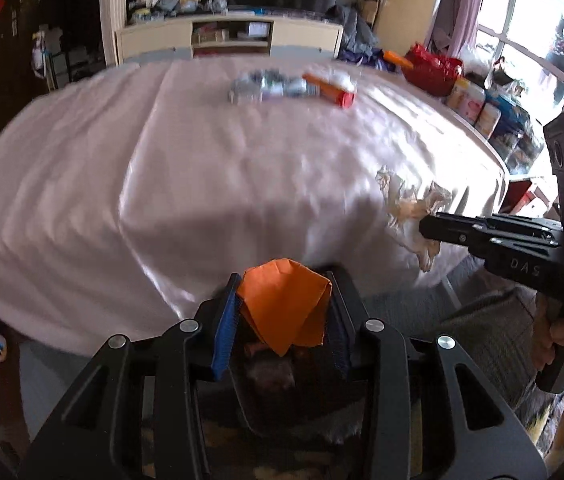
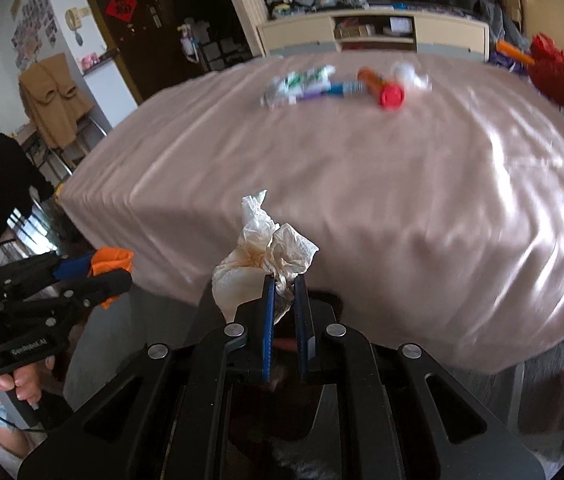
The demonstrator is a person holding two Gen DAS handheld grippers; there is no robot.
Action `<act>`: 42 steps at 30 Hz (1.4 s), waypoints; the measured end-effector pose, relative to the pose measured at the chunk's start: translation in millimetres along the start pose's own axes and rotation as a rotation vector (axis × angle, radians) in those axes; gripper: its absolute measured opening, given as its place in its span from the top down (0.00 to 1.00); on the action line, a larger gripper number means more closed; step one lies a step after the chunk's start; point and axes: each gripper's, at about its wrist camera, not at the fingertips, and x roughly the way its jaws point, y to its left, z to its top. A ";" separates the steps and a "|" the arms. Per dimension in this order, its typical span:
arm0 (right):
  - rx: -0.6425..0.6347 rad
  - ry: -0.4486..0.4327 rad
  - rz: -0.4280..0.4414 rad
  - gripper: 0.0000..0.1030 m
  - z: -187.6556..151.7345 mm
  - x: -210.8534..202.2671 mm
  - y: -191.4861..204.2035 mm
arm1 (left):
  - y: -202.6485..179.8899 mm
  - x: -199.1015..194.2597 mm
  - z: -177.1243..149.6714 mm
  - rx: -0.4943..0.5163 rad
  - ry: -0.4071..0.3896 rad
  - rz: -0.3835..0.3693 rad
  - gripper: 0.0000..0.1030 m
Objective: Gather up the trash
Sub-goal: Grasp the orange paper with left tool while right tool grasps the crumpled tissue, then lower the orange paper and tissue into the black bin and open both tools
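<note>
My left gripper [image 1: 284,284] is shut on a crumpled orange paper [image 1: 286,304], held just off the near edge of the table; it also shows in the right wrist view [image 2: 112,262]. My right gripper [image 2: 284,280] is shut on a stained crumpled white tissue [image 2: 266,252]; the tissue also shows in the left wrist view [image 1: 406,204]. At the far side of the pink tablecloth [image 1: 162,168] lie crumpled wrappers [image 2: 298,84], an orange tube with a red cap [image 2: 382,88] and a white paper ball [image 2: 410,74].
A red bag [image 1: 434,68] and cans and boxes [image 1: 478,104] stand along the table's right side. A cabinet [image 1: 230,36] stands beyond the table. A chair with a brown coat [image 2: 54,96] stands at the left. A dark bin opening lies below both grippers.
</note>
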 end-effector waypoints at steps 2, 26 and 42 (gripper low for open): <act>0.010 0.026 -0.003 0.89 -10.3 8.2 -1.5 | 3.3 8.5 -14.6 -0.013 0.028 -0.011 0.63; 0.052 0.179 -0.013 0.86 -46.6 80.3 6.2 | -0.5 91.4 -77.6 -0.051 0.233 -0.058 0.60; 0.044 0.138 -0.076 0.11 -32.7 66.1 -0.7 | 13.5 65.9 -66.5 -0.051 0.189 0.036 0.08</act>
